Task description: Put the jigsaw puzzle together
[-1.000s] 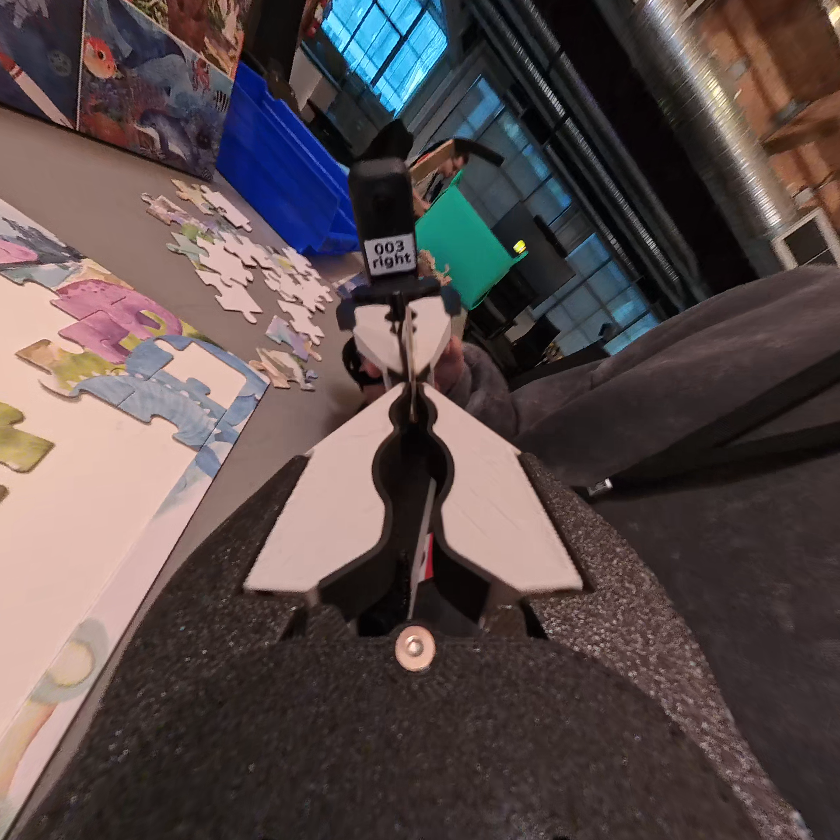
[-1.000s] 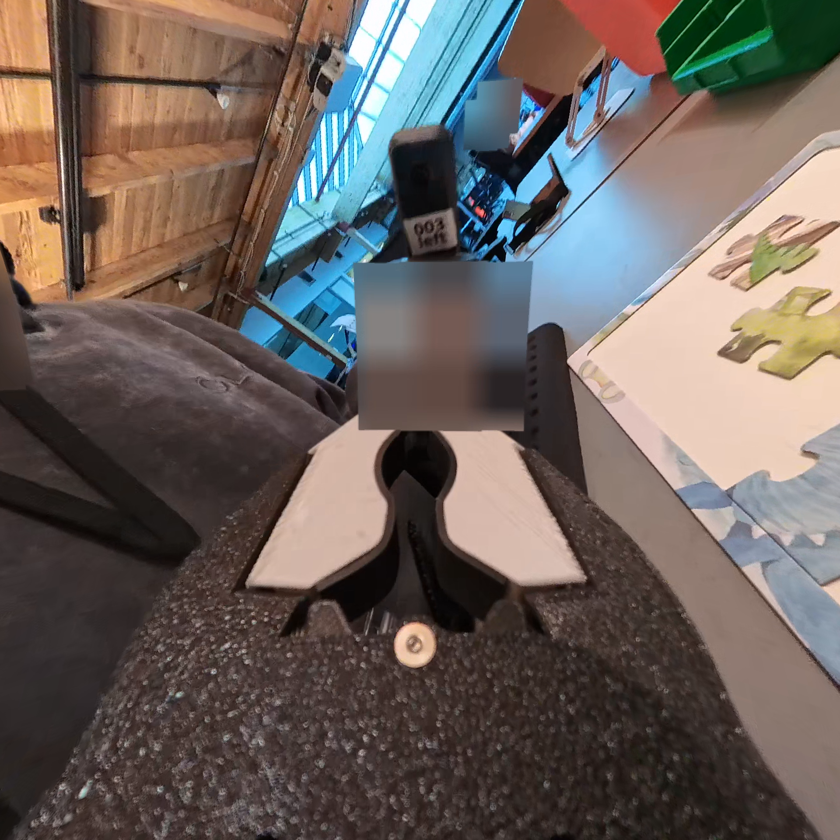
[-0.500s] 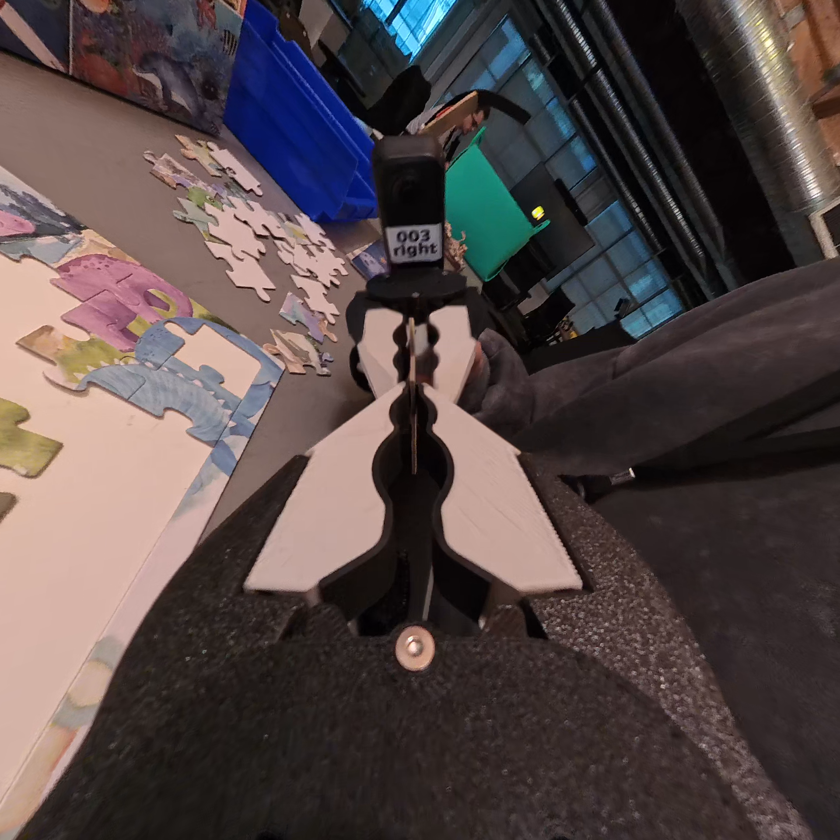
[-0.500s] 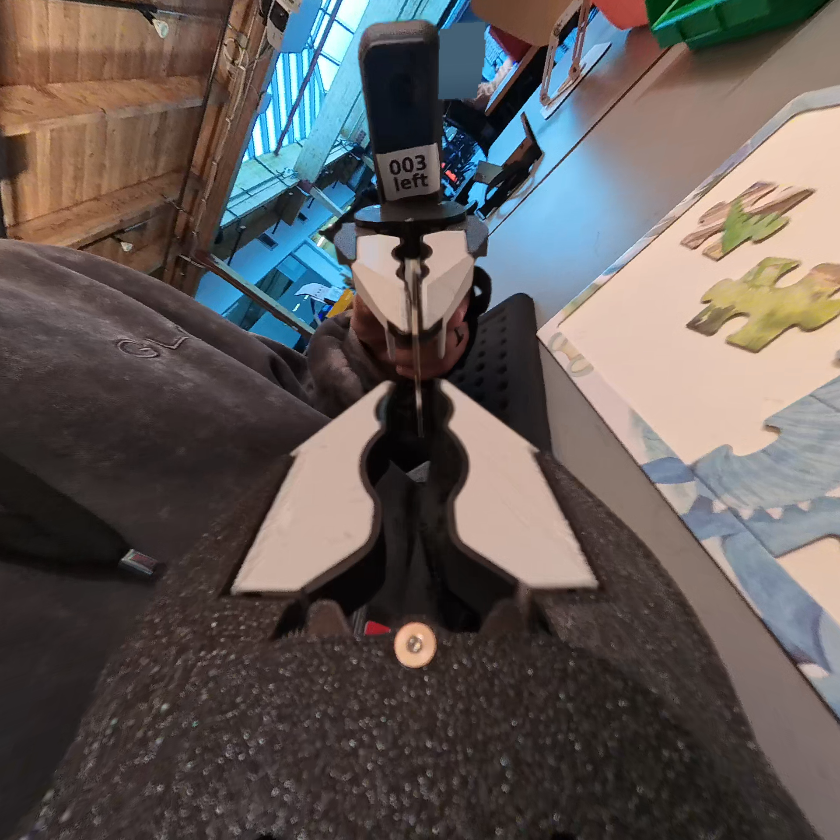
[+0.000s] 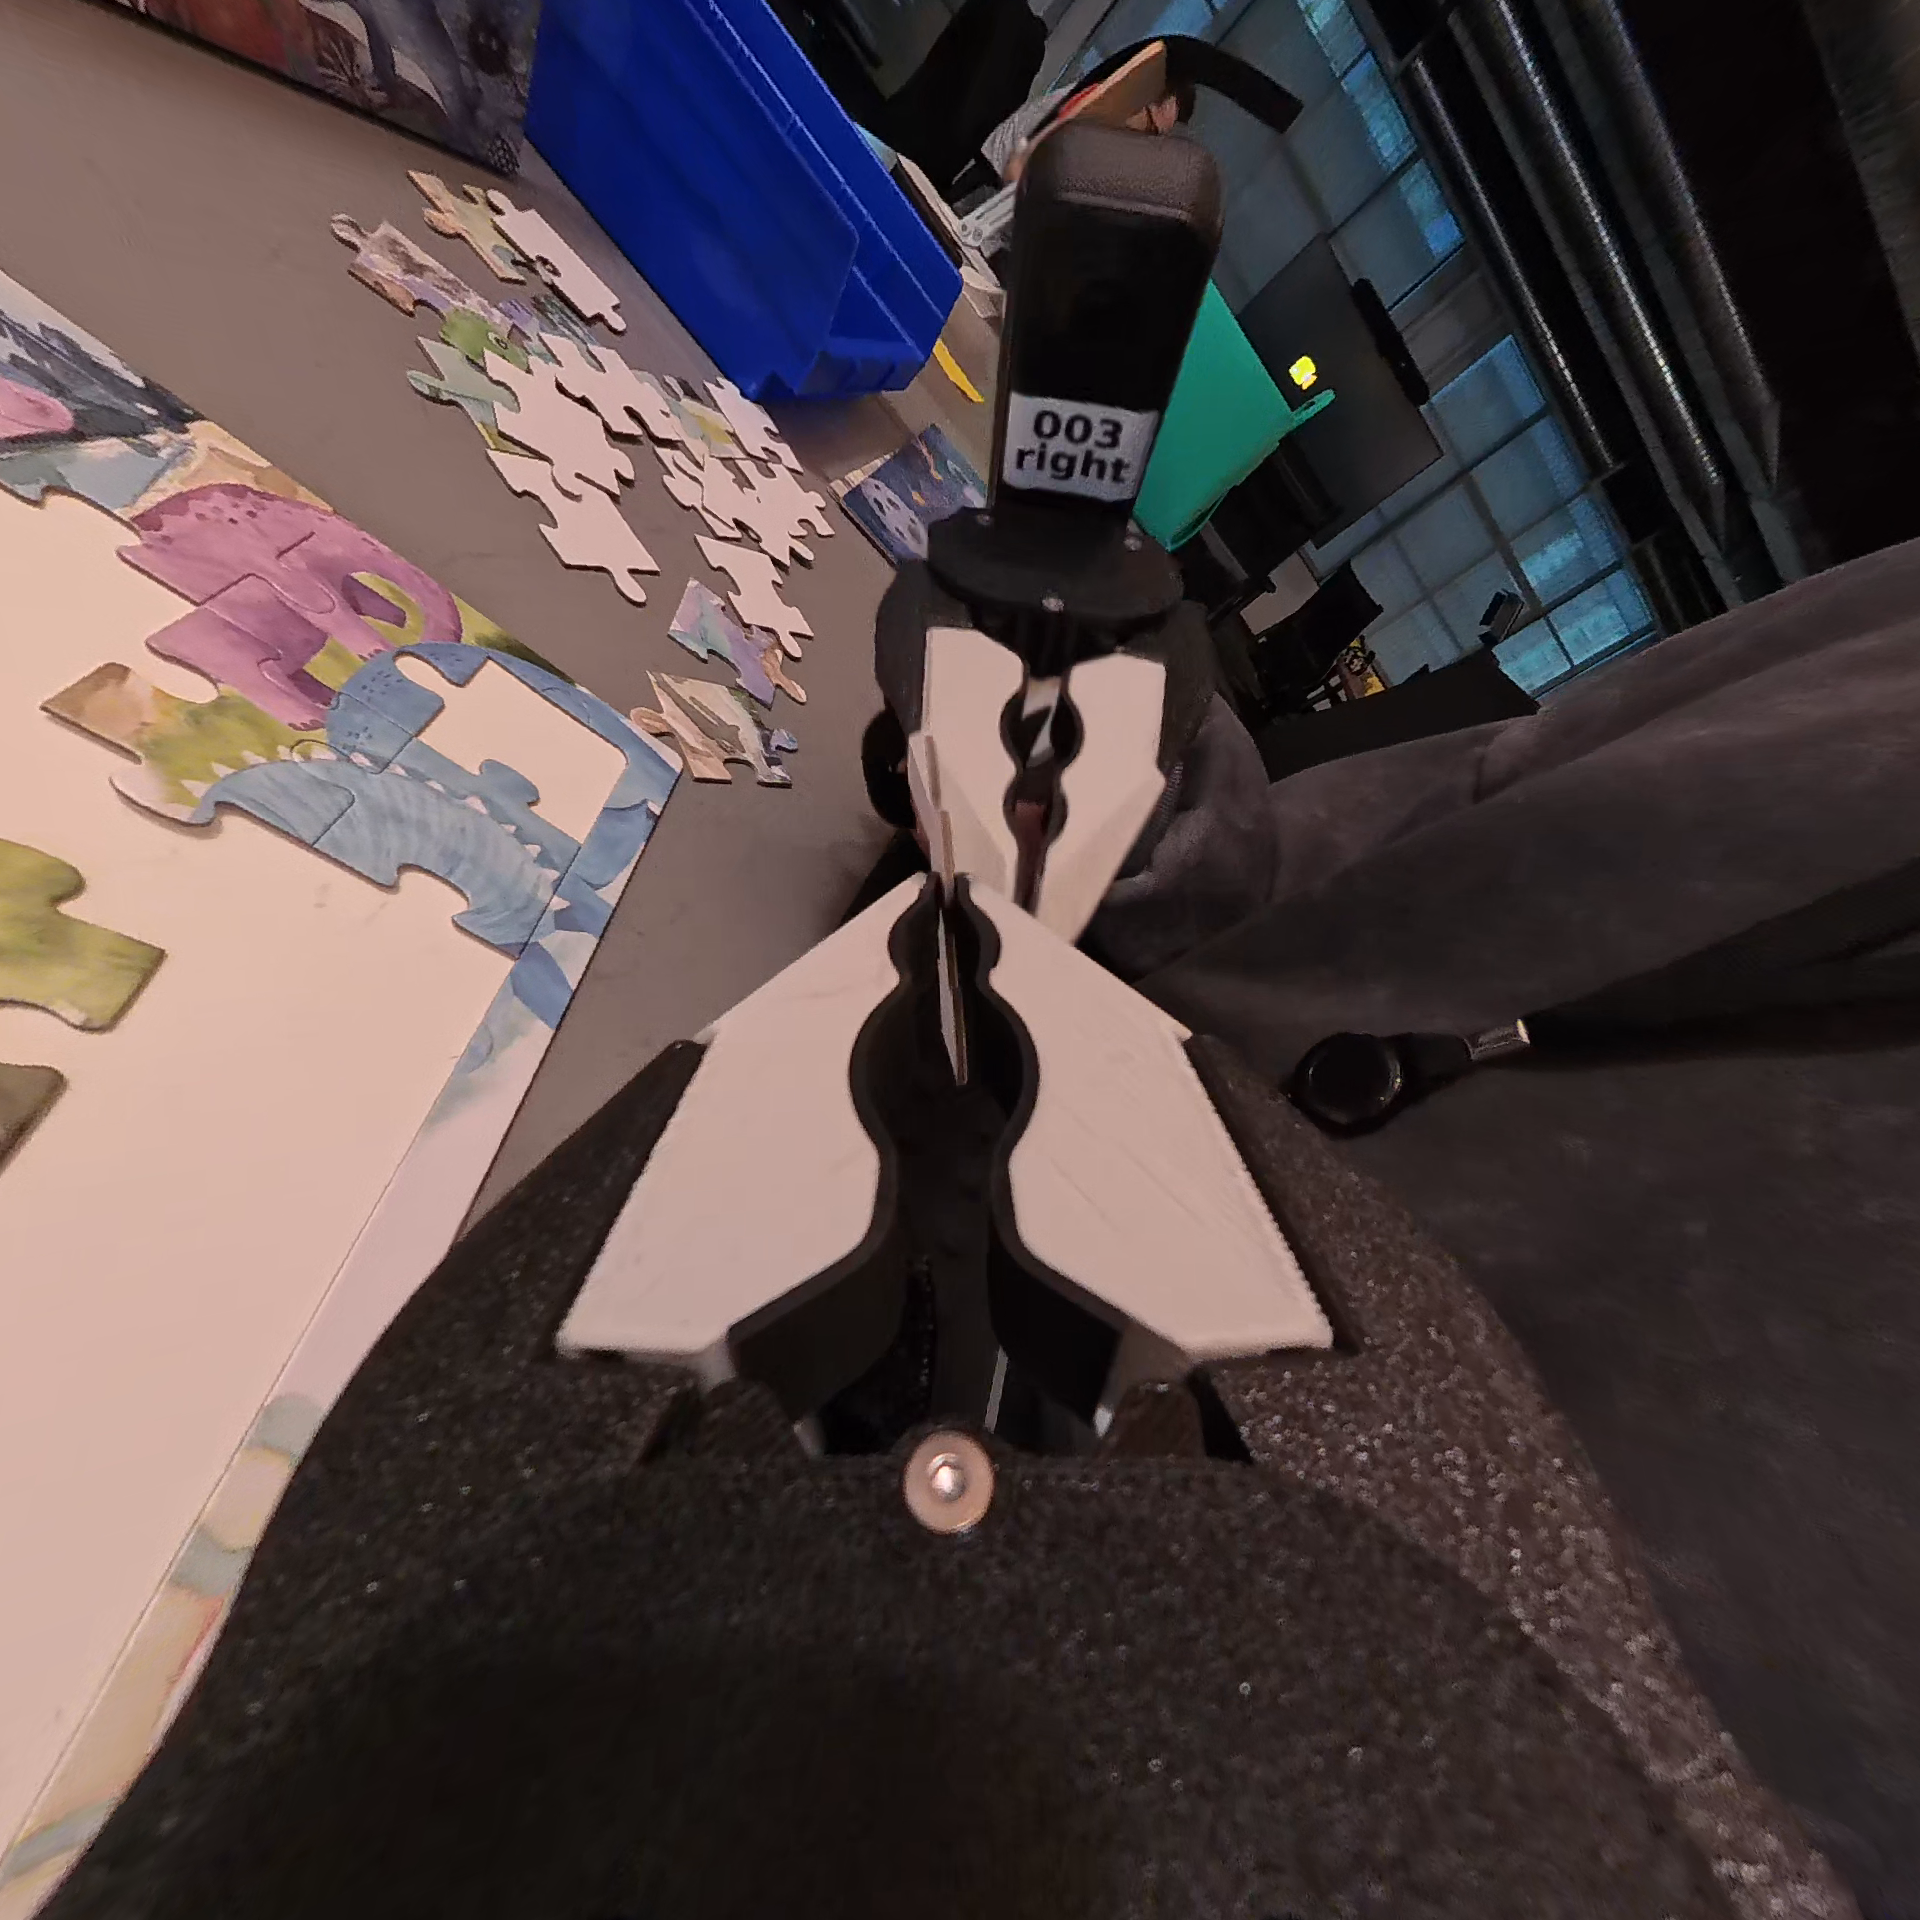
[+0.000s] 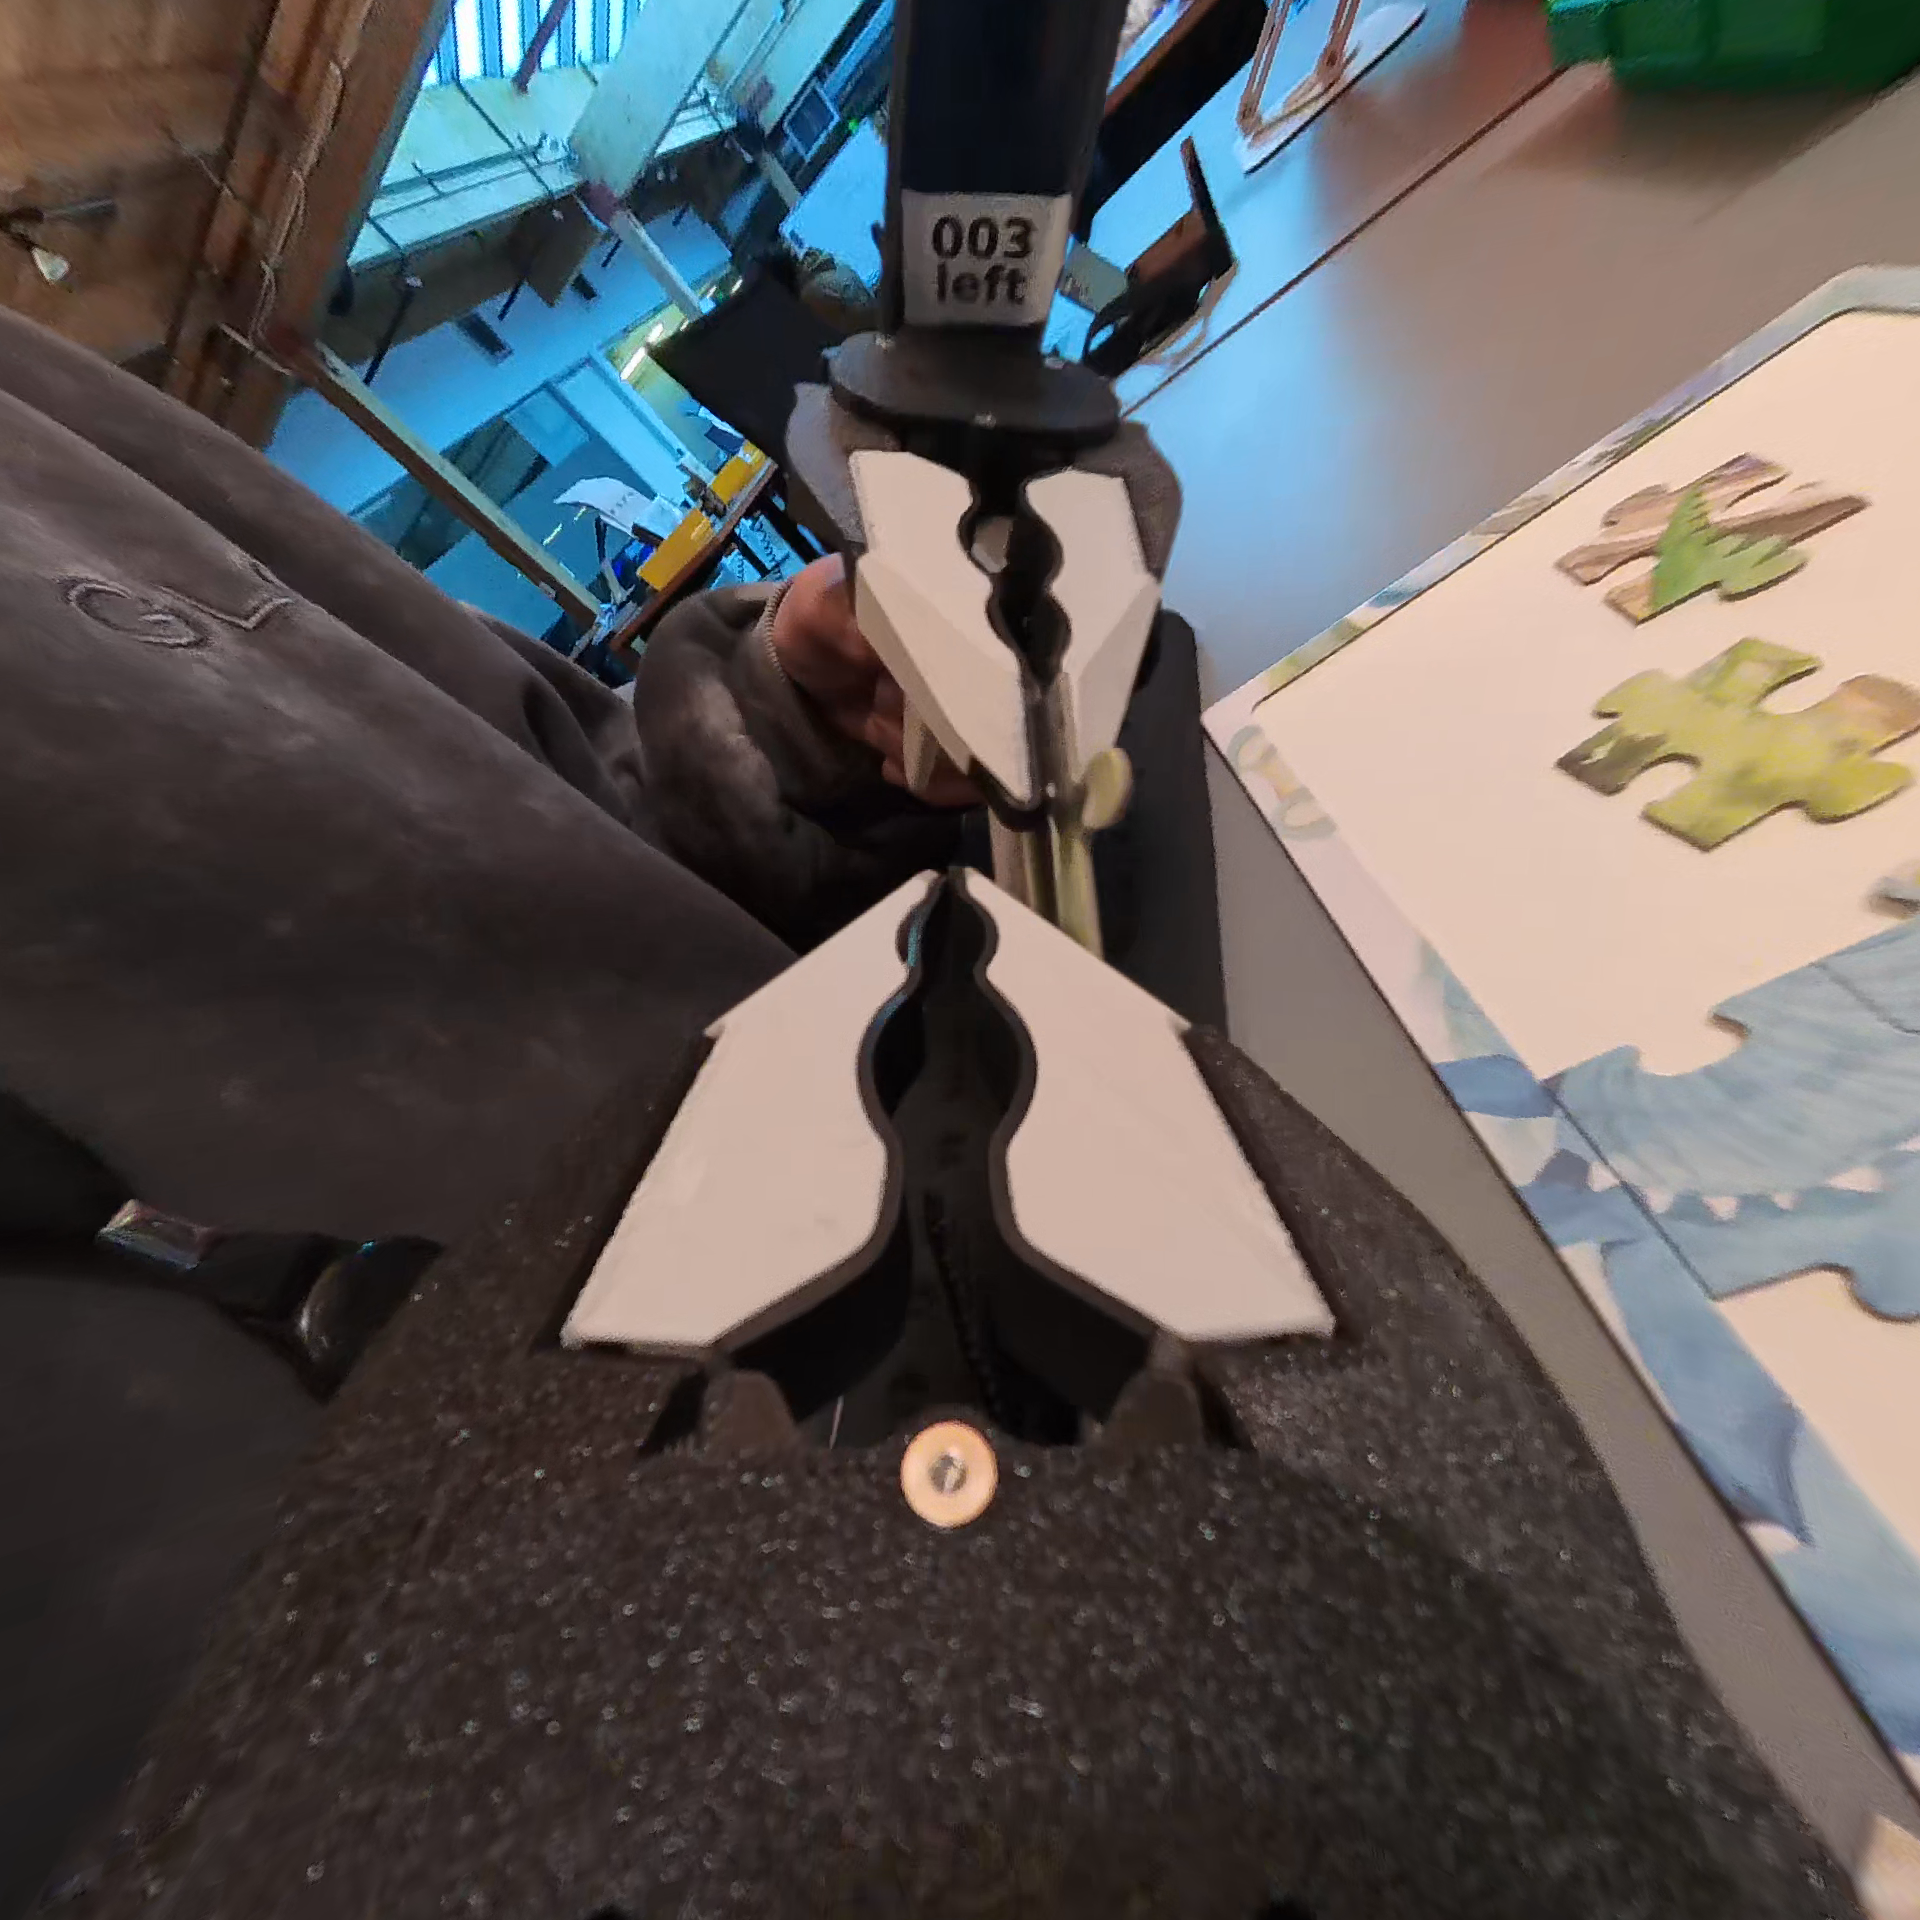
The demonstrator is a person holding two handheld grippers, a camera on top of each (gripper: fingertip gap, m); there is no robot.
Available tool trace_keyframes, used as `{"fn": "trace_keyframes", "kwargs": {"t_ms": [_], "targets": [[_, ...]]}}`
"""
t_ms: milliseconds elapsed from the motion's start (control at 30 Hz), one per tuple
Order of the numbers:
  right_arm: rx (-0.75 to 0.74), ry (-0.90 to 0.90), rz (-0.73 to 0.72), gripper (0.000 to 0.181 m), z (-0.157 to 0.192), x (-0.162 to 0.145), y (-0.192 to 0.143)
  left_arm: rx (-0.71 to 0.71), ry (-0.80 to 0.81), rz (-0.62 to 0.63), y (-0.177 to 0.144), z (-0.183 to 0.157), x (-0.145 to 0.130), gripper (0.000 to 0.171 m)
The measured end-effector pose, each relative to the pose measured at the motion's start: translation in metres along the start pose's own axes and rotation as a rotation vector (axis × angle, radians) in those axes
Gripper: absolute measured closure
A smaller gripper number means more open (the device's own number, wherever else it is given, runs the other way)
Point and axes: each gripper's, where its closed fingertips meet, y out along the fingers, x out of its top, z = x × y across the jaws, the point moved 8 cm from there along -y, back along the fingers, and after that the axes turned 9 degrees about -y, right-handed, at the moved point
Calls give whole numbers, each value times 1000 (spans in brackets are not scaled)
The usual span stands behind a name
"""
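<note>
Grippers are closing in tip to tip: right gripper (image 5: 1023, 831) is looming larger than a second ago, left gripper (image 6: 1023, 790) likewise. Puzzle piece (image 5: 948, 977) is now sitting pinched edge-on in left fingers (image 5: 790, 1122).

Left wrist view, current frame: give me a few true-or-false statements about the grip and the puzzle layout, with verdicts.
1. The left gripper is shut on a thin cardboard puzzle piece seen edge-on. True.
2. The blue plastic bin stands on the white puzzle board. False: it stands on the grey table, beyond the board.
3. Loose puzzle pieces lie on the table, many white side up. True.
4. The board is completely filled. False: most of it is bare white.
</note>
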Motion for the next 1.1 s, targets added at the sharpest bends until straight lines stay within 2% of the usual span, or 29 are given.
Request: {"fn": "trace_keyframes", "kwargs": {"t_ms": [100,200,367,433,533,633,700,933,1033,1100], "targets": [[6,20,-5,181,2,-1,7,10,4,3,3,2,-2,171],[-12,16,-33,181,0,2,-1,11,-19,-36,-4,4,0,171],[-119,49,-155,150,-14,19,-30,7,-44,-63,-20,8,-1,171],[-144,30,-163,147,-15,25,-31,13,-24,-32,-20,7,-5,171],[-120,16,-82,151,-14,25,-18,13,8,16,-16,2,-10,171],[-107,12,6,165,-15,20,-4,18,33,41,-12,-1,-14,171],[-71,19,10,180,-14,19,-1,37,33,41,-13,0,-15,170],[-60,62,19,180,-17,13,3,44,15,12,-19,5,-14,169],[-55,81,12,172,-19,11,3,17,2,-3,-20,6,-15,170],[-48,87,13,179,-19,10,4,6,-14,-3,-20,8,-16,171]]}}
